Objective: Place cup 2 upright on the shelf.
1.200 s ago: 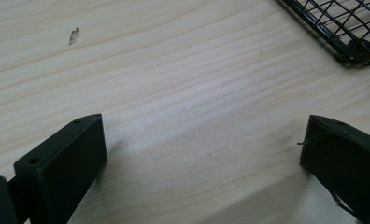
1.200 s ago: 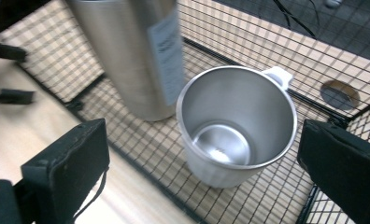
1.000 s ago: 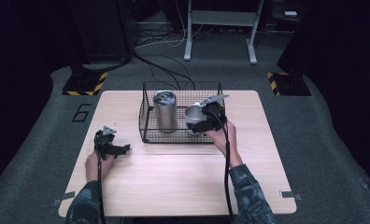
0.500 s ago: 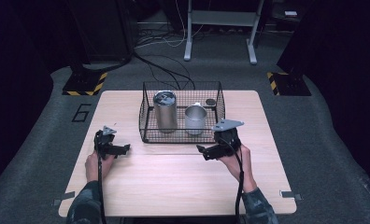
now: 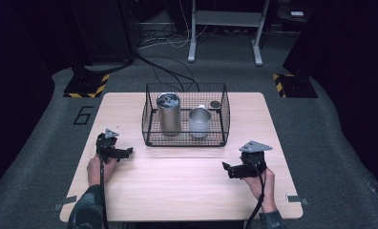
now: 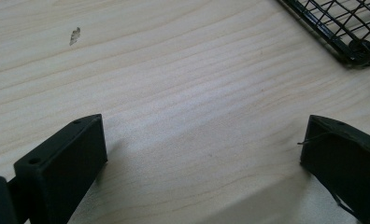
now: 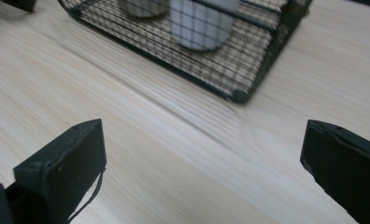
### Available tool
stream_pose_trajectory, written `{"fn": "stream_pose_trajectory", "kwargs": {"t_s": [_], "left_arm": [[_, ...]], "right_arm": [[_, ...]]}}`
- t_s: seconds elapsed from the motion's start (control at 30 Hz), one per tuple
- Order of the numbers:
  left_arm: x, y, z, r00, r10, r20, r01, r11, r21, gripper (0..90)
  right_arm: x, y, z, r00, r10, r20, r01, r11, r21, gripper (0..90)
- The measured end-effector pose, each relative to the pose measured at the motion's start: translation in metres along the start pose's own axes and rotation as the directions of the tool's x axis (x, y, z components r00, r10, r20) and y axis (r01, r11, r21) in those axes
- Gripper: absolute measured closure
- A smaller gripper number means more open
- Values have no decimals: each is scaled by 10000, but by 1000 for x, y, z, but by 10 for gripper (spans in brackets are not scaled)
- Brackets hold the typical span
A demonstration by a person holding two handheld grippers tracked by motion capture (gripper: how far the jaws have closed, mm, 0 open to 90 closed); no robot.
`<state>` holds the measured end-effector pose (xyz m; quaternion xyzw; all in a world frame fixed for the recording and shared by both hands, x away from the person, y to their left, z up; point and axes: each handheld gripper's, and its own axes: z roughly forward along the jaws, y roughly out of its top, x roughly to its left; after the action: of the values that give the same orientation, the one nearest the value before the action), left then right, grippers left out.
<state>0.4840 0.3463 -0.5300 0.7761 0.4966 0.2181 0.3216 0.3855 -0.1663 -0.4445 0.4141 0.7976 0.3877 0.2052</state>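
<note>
Left gripper [image 5: 125, 153]: lower left of the high view, low over the wooden table [image 5: 177, 191], held by the person's left hand [image 5: 100, 167]; jaws spread wide with nothing between them, bare wood under them in the left gripper view

Right gripper [image 5: 227, 169]: lower right of the high view, held by the right hand [image 5: 259, 183], well apart from the basket; jaws released and wide, empty, in the right gripper view

Wire basket [image 5: 151, 129]: black mesh, centre of the high view on the far half of the table; its corner shows at the upper right of the left gripper view [image 6: 356, 46], its near wall across the top of the right gripper view [image 7: 248, 88]

Steel cup [image 5: 199, 121]: short, upright inside the basket, right of middle; seen through the mesh at the top centre of the right gripper view [image 7: 199, 25]

Tall steel tumbler [image 5: 169, 113]: upright in the basket's left part, just beside the cup

Small dark round thing [image 5: 215, 103]: back right corner of the basket, too small to tell what it is
</note>
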Motion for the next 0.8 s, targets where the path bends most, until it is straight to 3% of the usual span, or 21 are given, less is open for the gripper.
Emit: {"fn": "stream_pose_trajectory", "kwargs": {"t_s": [0.2, 0.4, 0.47, 0.67, 0.8], "left_arm": [[0, 0, 0, 10000, 4, -1, -4, 10000, 5, 1], [0, 0, 1, 10000, -75, 24, 75, 10000, -37, 1], [0, 0, 1, 10000, -79, 19, 79, 10000, -44, 1], [0, 0, 1, 9999, -107, 31, 108, 9999, -18, 1], [0, 0, 1, 10000, -82, 20, 82, 10000, -33, 2]], "right_arm": [[-25, -40, 3, 9962, 663, 564, -681, 9972, 299, 0], [-47, -73, 5, 9851, 1413, 976, -1485, 9863, 713, 0], [-56, -82, 2, 9777, 1714, 1211, -1813, 9805, 755, 0], [-69, -98, 0, 9719, 1917, 1365, -2030, 9764, 738, 0], [-68, -106, 4, 9744, 1417, 1748, -1605, 9821, 982, 0]]}}
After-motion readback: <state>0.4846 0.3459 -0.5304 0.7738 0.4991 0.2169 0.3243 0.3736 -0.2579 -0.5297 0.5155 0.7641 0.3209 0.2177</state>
